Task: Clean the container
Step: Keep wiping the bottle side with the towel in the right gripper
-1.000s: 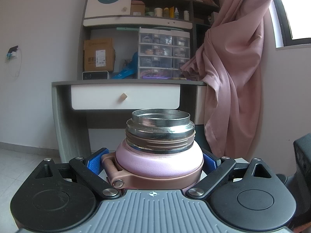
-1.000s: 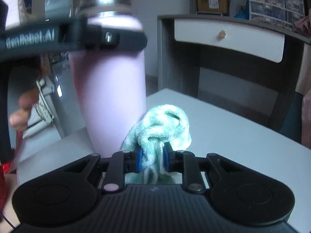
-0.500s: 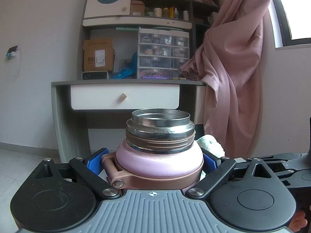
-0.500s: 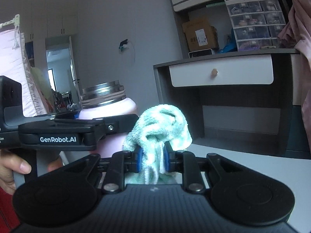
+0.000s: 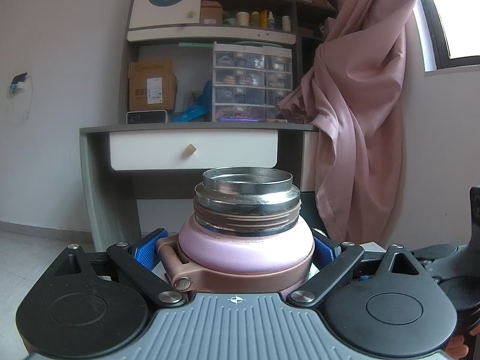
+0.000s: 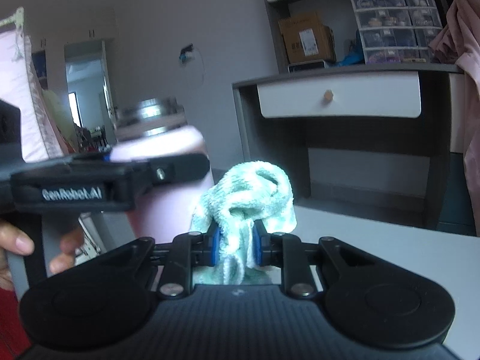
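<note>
Left gripper (image 5: 237,250) clamps the lidless pink flask (image 5: 246,240) upright above the table (image 6: 390,249), right gripper (image 6: 237,247) pinches green cloth (image 6: 249,198) beside it; wiping looks underway, finish unclear.

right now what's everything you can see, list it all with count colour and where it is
flask: 1, pink body, bare steel mouth, no lid on; upright between the left fingers
cloth: 1, pale green terry; bunched between the right fingers, beside the flask
table: 1, pale grey; under the cloth
desk: 1, grey with a white drawer; behind the flask
cardboard box: 1, brown; on the desk, left
drawer organiser: 1, clear; on the desk, centre
curtain: 1, pink; knotted, right of the desk
left gripper: 1, black with blue pads; shut on the flask
right gripper: 1, black with blue pads; shut on the cloth
hand: 1; on the left gripper's handle
</note>
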`<act>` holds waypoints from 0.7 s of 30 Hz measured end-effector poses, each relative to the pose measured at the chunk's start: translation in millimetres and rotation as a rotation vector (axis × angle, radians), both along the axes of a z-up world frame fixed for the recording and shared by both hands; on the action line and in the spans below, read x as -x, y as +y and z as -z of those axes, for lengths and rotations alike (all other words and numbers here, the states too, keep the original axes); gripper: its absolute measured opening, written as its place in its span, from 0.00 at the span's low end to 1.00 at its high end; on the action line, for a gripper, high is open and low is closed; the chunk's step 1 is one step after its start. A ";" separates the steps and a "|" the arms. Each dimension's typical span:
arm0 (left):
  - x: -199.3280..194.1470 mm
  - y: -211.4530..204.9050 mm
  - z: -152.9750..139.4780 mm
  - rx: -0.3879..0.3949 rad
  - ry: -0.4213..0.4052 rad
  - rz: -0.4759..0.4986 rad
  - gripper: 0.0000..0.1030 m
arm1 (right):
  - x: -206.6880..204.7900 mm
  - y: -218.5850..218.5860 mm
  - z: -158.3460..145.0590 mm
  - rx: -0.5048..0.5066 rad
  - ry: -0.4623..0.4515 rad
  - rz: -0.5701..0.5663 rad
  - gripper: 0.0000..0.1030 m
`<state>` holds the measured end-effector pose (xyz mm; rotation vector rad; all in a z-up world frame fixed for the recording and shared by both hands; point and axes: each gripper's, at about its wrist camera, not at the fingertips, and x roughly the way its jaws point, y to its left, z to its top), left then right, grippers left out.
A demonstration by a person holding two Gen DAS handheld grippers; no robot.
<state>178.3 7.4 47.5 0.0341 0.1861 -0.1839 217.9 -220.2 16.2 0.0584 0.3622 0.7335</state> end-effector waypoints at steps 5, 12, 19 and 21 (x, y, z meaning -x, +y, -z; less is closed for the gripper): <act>0.8 -2.9 0.2 -0.003 0.000 -0.001 0.92 | -5.3 7.4 9.7 0.080 0.039 0.004 0.21; 0.9 -5.6 0.0 -0.005 0.000 -0.002 0.92 | -8.6 29.4 29.9 0.257 0.082 0.002 0.21; 0.9 -7.8 -0.1 -0.006 0.000 0.000 0.92 | -4.1 29.7 28.8 0.264 0.074 -0.004 0.21; 0.9 -7.7 0.0 -0.006 0.000 0.000 0.92 | -4.1 28.7 26.9 0.263 0.071 -0.009 0.21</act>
